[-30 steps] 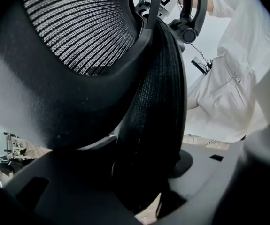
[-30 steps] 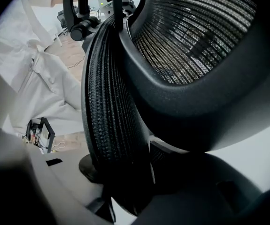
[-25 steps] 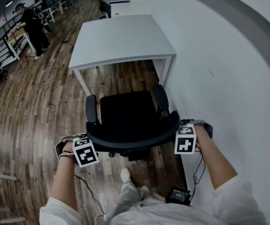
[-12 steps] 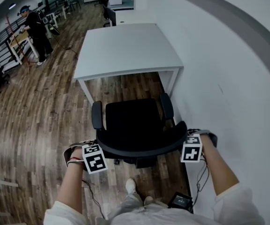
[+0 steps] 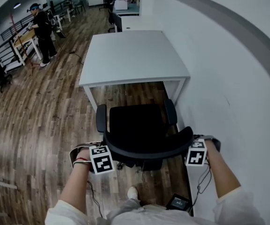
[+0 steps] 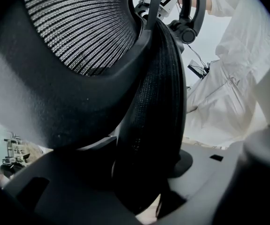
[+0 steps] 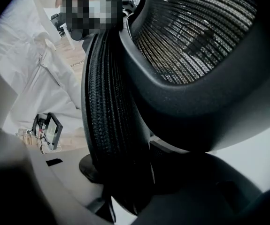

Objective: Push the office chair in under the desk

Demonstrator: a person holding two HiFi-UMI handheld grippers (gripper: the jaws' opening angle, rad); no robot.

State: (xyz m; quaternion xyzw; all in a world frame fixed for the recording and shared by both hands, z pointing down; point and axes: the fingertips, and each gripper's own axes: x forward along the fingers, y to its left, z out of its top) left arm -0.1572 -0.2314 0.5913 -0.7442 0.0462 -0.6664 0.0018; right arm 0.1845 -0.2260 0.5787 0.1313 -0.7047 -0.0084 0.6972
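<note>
Head view: left hand-held gripper [image 5: 109, 155] and right hand-held gripper [image 5: 190, 151] each clamp the black mesh office chair [image 5: 137, 125] by its backrest, facing the white rectangular desk [image 5: 135, 55].

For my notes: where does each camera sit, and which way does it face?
Head view: on the head, steeply down at the black mesh office chair before the white rectangular desk; forearms, left gripper, right gripper show.
Left gripper view: on that gripper, along the backrest; own fingers clamp it.
Right gripper view: likewise, from opposite end; fingers clamped.
Both share the person's white clothing.
</note>
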